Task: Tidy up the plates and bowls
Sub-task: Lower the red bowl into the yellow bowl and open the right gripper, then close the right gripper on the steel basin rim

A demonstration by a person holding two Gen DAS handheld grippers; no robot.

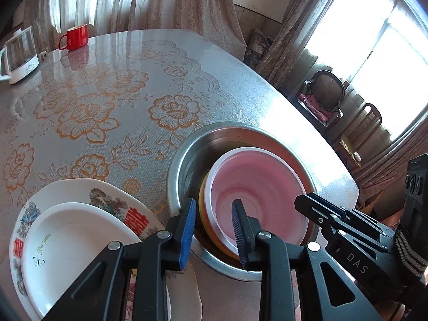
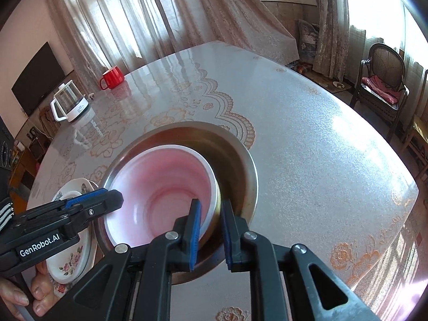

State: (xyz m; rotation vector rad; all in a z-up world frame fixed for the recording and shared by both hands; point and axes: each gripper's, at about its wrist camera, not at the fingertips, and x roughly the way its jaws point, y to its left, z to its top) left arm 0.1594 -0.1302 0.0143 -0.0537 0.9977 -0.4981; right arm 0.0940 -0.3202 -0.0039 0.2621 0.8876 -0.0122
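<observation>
Bowls sit nested: our pink bowl (image 2: 160,187) lies inside the metal basin (image 2: 248,165) on the table (image 2: 321,147), so our right gripper (image 2: 210,227) narrows around its rim while our left gripper (image 1: 214,230) straddles the opposite rim, part open; stacked plates (image 1: 80,230) wait alongside

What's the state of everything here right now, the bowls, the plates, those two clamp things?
Left gripper: open, fingers astride the bowls' near rim.
Right gripper: open, straddling the bowls' rim.
Pink bowl: empty, nested in a yellow bowl.
Steel basin: upright, holding both bowls.
White plate: stacked on a patterned plate.
Red mug: upright.
Glass kettle: upright.
</observation>
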